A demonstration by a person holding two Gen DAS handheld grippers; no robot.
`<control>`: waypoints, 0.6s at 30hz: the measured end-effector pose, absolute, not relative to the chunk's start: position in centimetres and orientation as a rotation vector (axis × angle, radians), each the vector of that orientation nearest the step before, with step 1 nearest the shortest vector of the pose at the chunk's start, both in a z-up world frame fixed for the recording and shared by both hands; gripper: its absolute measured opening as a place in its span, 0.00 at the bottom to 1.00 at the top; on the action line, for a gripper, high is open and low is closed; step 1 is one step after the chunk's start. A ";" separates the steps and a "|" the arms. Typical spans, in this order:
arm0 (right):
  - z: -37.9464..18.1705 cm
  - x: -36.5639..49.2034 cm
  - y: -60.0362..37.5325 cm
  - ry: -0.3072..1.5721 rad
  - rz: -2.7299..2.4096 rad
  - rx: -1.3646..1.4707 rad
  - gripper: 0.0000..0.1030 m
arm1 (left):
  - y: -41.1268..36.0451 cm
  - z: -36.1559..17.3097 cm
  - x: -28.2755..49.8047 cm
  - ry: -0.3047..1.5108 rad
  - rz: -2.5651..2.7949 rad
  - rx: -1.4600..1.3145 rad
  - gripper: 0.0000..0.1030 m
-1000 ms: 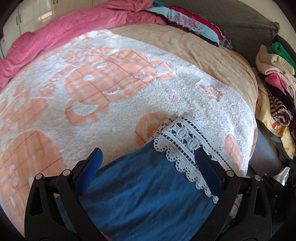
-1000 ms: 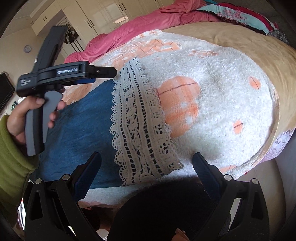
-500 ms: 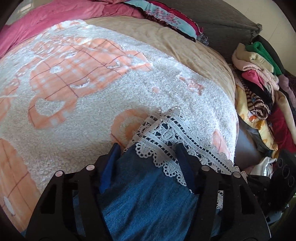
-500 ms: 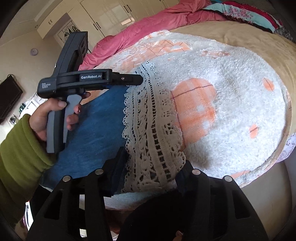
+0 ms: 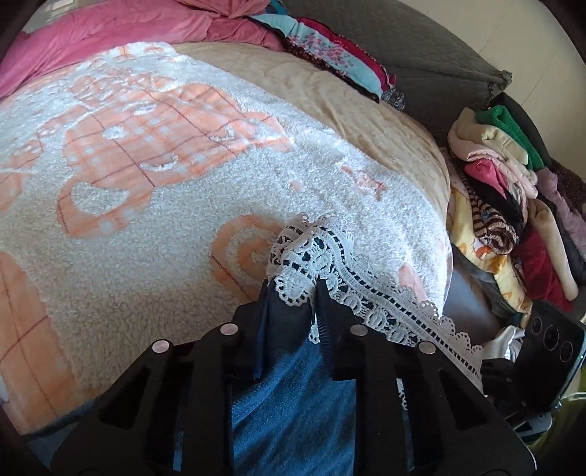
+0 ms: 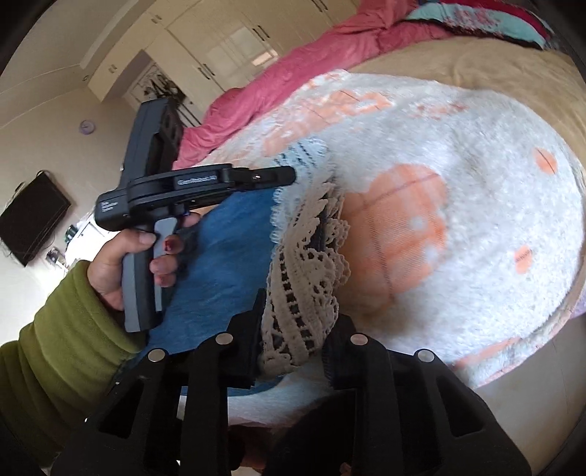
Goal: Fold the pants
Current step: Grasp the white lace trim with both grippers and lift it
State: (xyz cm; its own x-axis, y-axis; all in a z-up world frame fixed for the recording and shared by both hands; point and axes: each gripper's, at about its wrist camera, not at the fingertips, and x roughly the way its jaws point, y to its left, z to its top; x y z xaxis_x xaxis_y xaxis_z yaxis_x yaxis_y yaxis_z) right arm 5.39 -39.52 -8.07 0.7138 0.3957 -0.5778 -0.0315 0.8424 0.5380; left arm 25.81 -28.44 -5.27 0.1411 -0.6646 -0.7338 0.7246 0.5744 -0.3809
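The pants are blue denim [image 5: 293,395] with a wide white lace hem [image 5: 322,256], lying on a white and orange fleece blanket [image 5: 164,175]. My left gripper [image 5: 291,289] is shut on the far corner of the lace hem and bunches it. My right gripper [image 6: 295,315] is shut on the near end of the same lace hem [image 6: 304,289]. In the right wrist view the left gripper [image 6: 282,175] shows side-on, held by a hand in a green sleeve, over the denim [image 6: 227,249]. The hem looks lifted a little off the blanket.
The blanket lies on a tan bedspread [image 5: 311,91] with a pink duvet [image 5: 110,29] at the back. A pile of folded clothes [image 5: 505,190] stands right of the bed. A phone [image 5: 549,337] lies at the lower right. Wardrobes [image 6: 219,47] line the wall.
Both grippers went from wide open to shut on the lace hem, one at each end. The hem has bunched up and begun to rise from the blanket.
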 end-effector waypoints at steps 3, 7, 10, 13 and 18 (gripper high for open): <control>-6.5 4.9 -38.2 0.693 0.284 0.508 0.23 | -26.8 -3.5 25.4 0.973 -1.029 0.006 0.14; -4.1 5.2 -34.8 0.659 0.359 0.439 0.23 | -22.9 -0.9 24.4 0.905 -1.030 -0.067 0.14; -2.3 5.6 -30.8 0.641 0.437 0.341 0.23 | -18.9 0.4 23.2 0.863 -0.997 -0.117 0.14; -1.6 6.5 -26.7 0.657 0.516 0.275 0.23 | -15.0 0.3 22.3 0.856 -0.944 -0.174 0.14; -3.7 8.3 -20.9 0.756 0.574 0.158 0.24 | -8.1 -2.8 21.6 0.956 -0.740 -0.285 0.28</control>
